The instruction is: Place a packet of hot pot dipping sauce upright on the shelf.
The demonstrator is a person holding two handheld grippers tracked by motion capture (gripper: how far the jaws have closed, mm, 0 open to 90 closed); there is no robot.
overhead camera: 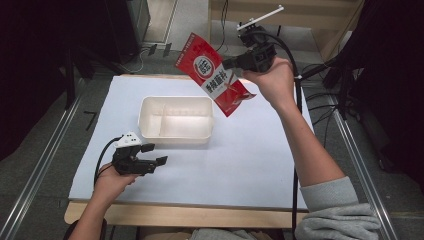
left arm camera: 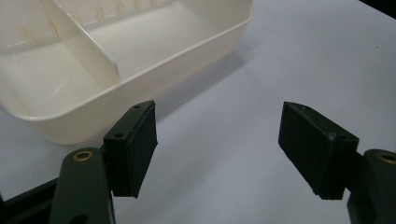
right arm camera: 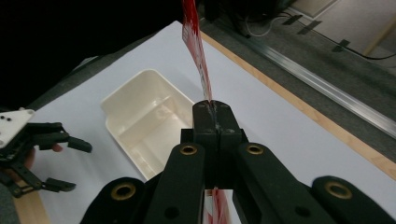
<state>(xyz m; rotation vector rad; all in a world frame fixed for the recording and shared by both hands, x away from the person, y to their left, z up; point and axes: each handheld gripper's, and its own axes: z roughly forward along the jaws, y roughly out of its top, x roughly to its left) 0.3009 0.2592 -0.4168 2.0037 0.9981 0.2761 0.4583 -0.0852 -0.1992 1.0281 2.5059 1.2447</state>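
- The white table (overhead camera: 260, 165) is seen from above, looking forward and down.
- The divided tray (left arm camera: 140, 70) is viewed closely from low down.
- The same tray (right arm camera: 140, 121) is overlooked from higher up.

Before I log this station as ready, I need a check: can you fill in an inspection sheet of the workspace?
Surface: white table, bare around the items.
Job's things: cream divided tray, empty; red packet held in the air over it.
Clutter: nothing seen.
Grippers: right gripper shut on the red packet; left gripper open, near the tray.
Cables: black cable trails from the right gripper.
Surroundings: grey floor, metal rails.
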